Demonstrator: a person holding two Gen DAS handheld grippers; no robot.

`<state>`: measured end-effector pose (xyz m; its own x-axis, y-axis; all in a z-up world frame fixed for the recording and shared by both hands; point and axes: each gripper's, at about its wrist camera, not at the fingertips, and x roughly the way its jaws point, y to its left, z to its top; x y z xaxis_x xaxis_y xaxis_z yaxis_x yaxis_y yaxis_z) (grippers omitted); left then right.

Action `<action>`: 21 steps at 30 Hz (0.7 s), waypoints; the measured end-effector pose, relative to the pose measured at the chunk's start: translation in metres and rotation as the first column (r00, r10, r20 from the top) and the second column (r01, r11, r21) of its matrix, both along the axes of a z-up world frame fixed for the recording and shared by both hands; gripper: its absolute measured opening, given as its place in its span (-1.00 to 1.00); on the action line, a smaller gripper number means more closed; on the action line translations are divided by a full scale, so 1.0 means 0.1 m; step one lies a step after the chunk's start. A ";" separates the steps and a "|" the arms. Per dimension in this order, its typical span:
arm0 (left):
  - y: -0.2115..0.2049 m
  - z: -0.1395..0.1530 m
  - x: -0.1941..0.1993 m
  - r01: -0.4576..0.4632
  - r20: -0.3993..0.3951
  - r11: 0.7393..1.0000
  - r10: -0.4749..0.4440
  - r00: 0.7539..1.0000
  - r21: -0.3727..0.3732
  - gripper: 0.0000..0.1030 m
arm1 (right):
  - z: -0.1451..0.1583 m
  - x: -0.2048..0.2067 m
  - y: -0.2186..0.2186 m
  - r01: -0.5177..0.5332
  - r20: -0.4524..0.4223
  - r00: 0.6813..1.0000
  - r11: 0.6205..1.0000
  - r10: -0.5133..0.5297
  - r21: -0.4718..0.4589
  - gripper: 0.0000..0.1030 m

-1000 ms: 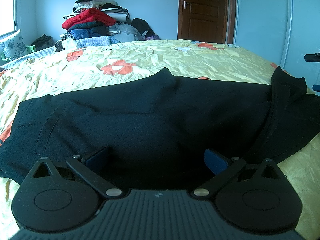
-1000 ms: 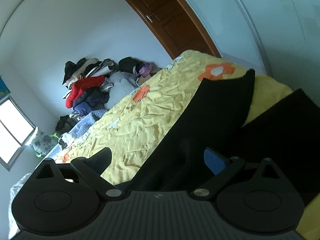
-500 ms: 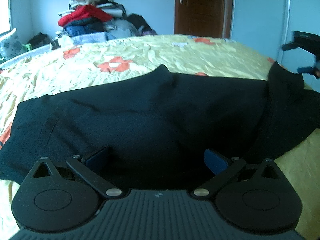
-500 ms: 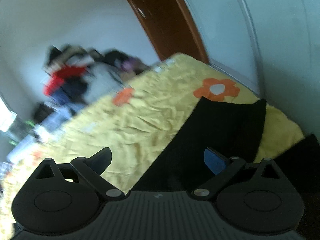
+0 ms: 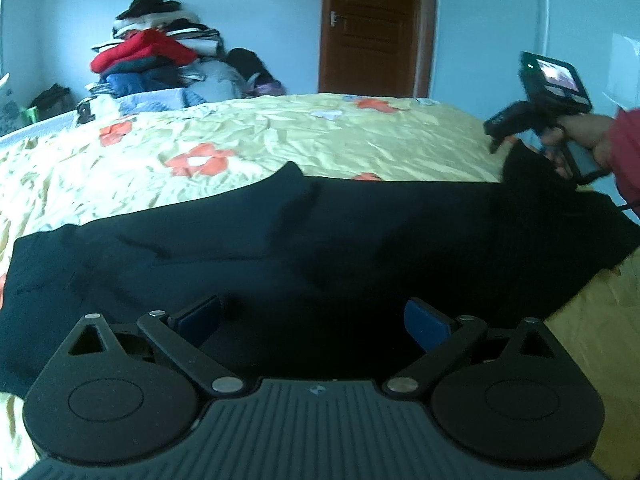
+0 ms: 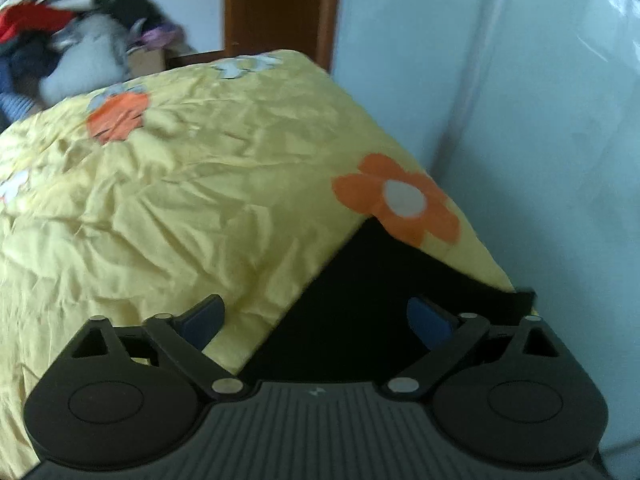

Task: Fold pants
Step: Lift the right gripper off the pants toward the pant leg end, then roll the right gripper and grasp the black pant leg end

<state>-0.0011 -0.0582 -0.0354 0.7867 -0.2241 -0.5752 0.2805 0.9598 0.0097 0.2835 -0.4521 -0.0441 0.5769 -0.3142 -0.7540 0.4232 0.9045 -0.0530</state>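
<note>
Black pants [image 5: 320, 232] lie spread sideways across the yellow flowered bedspread [image 5: 280, 140]. My left gripper [image 5: 312, 320] hovers low over their near edge, open, with only dark cloth under its blue pads. At the far right of the left wrist view a hand holds my right gripper [image 5: 498, 132] above the raised end of the pants. In the right wrist view, my right gripper [image 6: 316, 318] points down at the black leg end [image 6: 360, 300] near the bed's corner. Its jaws are closing, the cloth lies between them, and the pads do not press on it.
A pile of clothes [image 5: 152, 60] is stacked at the bed's far side, beside a brown door [image 5: 372, 28]. A pale wardrobe front [image 6: 520, 120] stands close along the bed's right edge. A red sleeve [image 5: 624, 152] reaches in from the right.
My right gripper swung right and rolled, from facing the room to facing the bed's corner and the leg end, and came into the left wrist view. Its jaws narrowed a little. The left gripper barely moved.
</note>
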 end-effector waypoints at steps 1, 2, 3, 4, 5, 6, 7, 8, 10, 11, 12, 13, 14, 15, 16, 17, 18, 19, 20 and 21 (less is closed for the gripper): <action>0.00 -0.01 0.00 0.003 0.004 1.000 -0.003 1.000 0.002 0.95 | -0.01 0.01 0.00 -0.007 -0.013 1.000 1.000 0.007 0.006 0.16; 0.00 0.00 0.01 0.003 0.005 1.000 -0.003 1.000 0.002 0.94 | -0.02 0.00 -0.02 -0.007 -0.015 1.000 1.000 0.007 0.021 -0.08; 0.00 0.01 0.02 0.001 0.006 1.000 -0.001 1.000 -0.002 0.94 | -0.01 -0.03 -0.04 -0.002 -0.002 1.000 1.000 0.003 0.029 -0.29; 0.02 0.02 0.03 -0.002 0.008 1.000 0.002 1.000 -0.012 0.94 | 0.01 -0.07 -0.06 0.002 0.012 1.000 1.000 -0.003 0.030 -0.62; 0.03 0.04 0.05 -0.005 0.010 1.000 0.005 1.000 -0.023 0.95 | 0.03 -0.13 -0.11 0.007 0.032 0.999 0.999 -0.008 0.046 -0.75; 0.04 0.05 0.06 -0.008 0.011 0.999 0.008 1.000 -0.035 0.95 | 0.07 -0.18 -0.15 0.014 0.057 0.998 0.998 -0.018 0.067 -0.85; 0.05 0.07 0.07 -0.010 0.010 0.999 0.010 1.000 -0.048 0.95 | 0.10 -0.22 -0.19 0.021 0.083 0.996 0.997 -0.027 0.078 -0.86; 0.05 0.09 0.08 -0.009 0.010 0.998 0.009 1.000 -0.059 0.95 | 0.15 -0.30 -0.22 0.025 0.111 0.993 0.997 -0.033 0.077 -0.87; 0.04 0.13 0.11 0.006 0.009 0.997 -0.005 1.000 -0.081 0.95 | 0.23 -0.48 -0.29 0.042 0.161 0.985 0.996 -0.054 0.076 -0.88; 0.01 0.14 0.12 0.015 0.007 0.996 -0.015 1.000 -0.086 0.95 | 0.27 -0.59 -0.35 0.046 0.194 0.979 0.994 -0.065 0.099 -0.88; -0.02 0.16 0.13 0.029 0.007 0.996 -0.028 1.000 -0.089 0.95 | 0.31 -0.68 -0.39 0.051 0.222 0.972 0.992 -0.076 0.116 -0.88; -0.06 0.17 0.13 0.049 0.011 0.995 -0.048 0.999 -0.088 0.95 | 0.34 -0.80 -0.44 0.055 0.249 0.965 0.990 -0.086 0.129 -0.88; -0.12 0.18 0.14 0.072 0.018 0.994 -0.070 0.997 -0.080 0.96 | 0.38 -0.94 -0.49 0.054 0.280 0.955 0.987 -0.095 0.151 -0.88; -0.19 0.19 0.14 0.098 0.025 0.993 -0.097 0.995 -0.064 0.96 | 0.40 -1.05 -0.54 0.057 0.297 0.949 0.984 -0.106 0.170 -0.88; -0.25 0.19 0.14 0.120 0.030 0.992 -0.119 0.992 -0.048 0.96 | 0.41 -1.15 -0.60 0.060 0.314 0.942 0.980 -0.118 0.189 -0.88; -0.34 0.19 0.14 0.144 0.034 0.989 -0.143 0.989 -0.027 0.96 | 0.43 -1.27 -0.66 0.061 0.334 0.934 0.975 -0.132 0.213 -0.88; -0.43 0.18 0.14 0.164 0.037 0.986 -0.164 0.986 -0.009 0.96 | 0.43 -1.37 -0.71 0.060 0.344 0.928 0.970 -0.140 0.234 -0.88; -0.53 0.18 0.15 0.188 0.038 0.982 -0.188 0.981 0.011 0.96 | 0.44 -1.46 -0.75 0.057 0.352 0.925 0.967 -0.145 0.249 -0.88; -0.62 0.17 0.16 0.209 0.038 0.978 -0.210 0.977 0.029 0.96 | 0.44 -1.56 -0.79 0.058 0.359 0.921 0.965 -0.150 0.256 -0.88; -0.71 0.15 0.16 0.226 0.037 0.973 -0.228 0.973 0.047 0.96 | 0.44 -1.64 -0.82 0.058 0.366 0.918 0.965 -0.153 0.257 -0.88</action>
